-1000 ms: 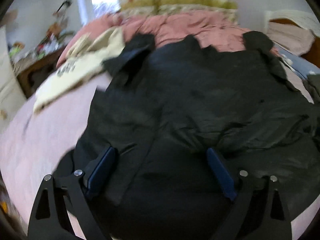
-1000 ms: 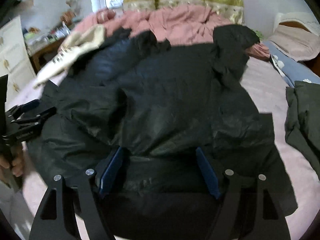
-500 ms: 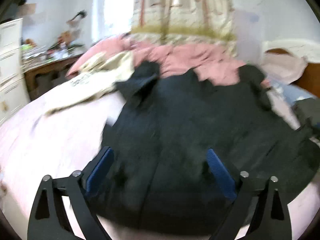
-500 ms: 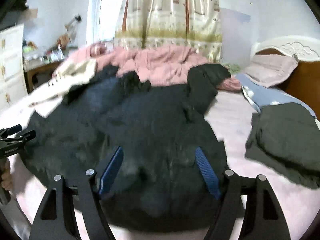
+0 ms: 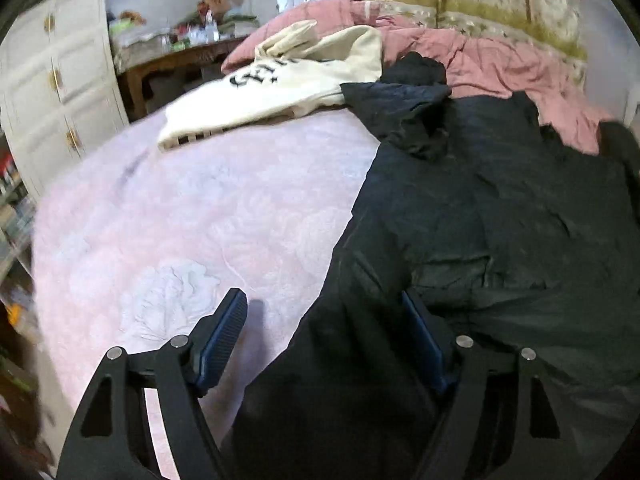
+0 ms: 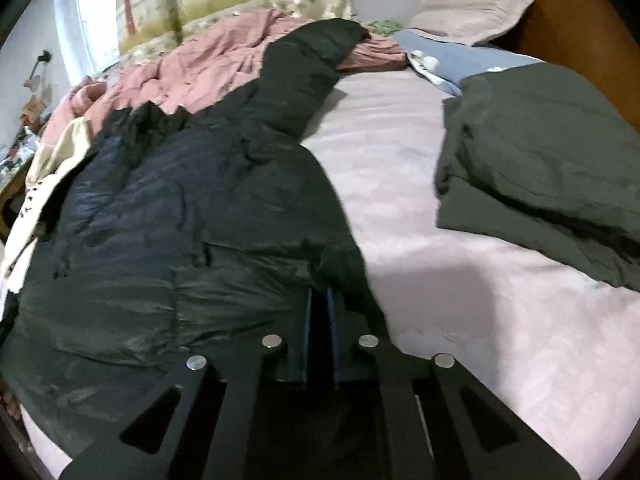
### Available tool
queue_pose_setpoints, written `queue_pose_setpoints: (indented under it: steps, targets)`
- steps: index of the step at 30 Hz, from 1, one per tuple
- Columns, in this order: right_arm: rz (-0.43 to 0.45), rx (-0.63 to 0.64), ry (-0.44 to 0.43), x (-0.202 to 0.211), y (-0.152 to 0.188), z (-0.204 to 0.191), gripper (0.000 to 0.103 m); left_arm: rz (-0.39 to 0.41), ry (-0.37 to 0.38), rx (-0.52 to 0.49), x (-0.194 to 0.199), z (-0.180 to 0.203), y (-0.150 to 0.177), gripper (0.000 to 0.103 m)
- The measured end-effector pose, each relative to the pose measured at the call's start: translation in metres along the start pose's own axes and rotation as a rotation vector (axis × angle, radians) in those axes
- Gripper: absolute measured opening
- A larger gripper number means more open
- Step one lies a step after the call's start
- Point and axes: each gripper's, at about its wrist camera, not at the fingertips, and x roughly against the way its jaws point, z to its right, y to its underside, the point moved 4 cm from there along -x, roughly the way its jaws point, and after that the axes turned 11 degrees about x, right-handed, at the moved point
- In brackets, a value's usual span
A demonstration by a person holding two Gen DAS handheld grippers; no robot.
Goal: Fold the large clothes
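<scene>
Right tongs [image 6: 320,316] just clamped the black jacket [image 6: 192,216] hem; left tongs [image 5: 324,332] closing around its other corner, not yet pinching; fold can start.

Pink bed [image 5: 192,208] carries a black jacket [image 6: 192,216]; cream sweatshirt [image 5: 280,88] (lettered); folded grey-green garment [image 6: 552,160]; crumpled pink quilt [image 6: 216,64].

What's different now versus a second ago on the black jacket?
The right gripper has shut on the black padded jacket at its near hem. The left gripper slid to the jacket's left edge, jaws closing. The cream sweatshirt and folded grey garment stayed put.
</scene>
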Motion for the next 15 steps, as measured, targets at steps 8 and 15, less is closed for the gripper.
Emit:
queue_pose_setpoints:
  steps: [8, 15]
  targets:
    - [0.242, 0.113, -0.143, 0.081, 0.002, -0.036, 0.008, 0.207, 0.431, -0.148, 0.103, 0.023, 0.02, 0.06]
    - [0.205, 0.271, -0.379, 0.091, 0.03, -0.125, 0.008, 0.071, 0.676, -0.285, 0.138, 0.07, 0.086, 0.06]
